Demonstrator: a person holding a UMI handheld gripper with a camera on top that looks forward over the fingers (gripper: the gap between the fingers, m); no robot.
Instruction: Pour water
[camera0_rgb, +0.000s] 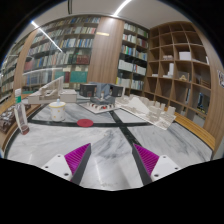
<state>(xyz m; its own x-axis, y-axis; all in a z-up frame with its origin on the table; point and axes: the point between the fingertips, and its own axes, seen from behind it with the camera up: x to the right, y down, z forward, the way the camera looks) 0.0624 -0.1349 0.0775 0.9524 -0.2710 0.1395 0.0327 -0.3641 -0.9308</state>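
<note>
My gripper (112, 160) is open and empty, its two magenta pads (76, 157) wide apart above a white marble table (110, 140). A slim bottle with a red and white label (21, 118) stands upright on the table far to the left of the fingers. A small low red round thing (86, 123), perhaps a cup or lid, sits on the table beyond the fingers, a little left of the middle. Nothing is between the fingers.
White architectural models stand at the table's far side (101, 97) and to the right (156, 110); a wooden model (45, 95) is at the far left. Bookshelves (70, 50) and a wooden cubby shelf (180, 65) line the walls behind.
</note>
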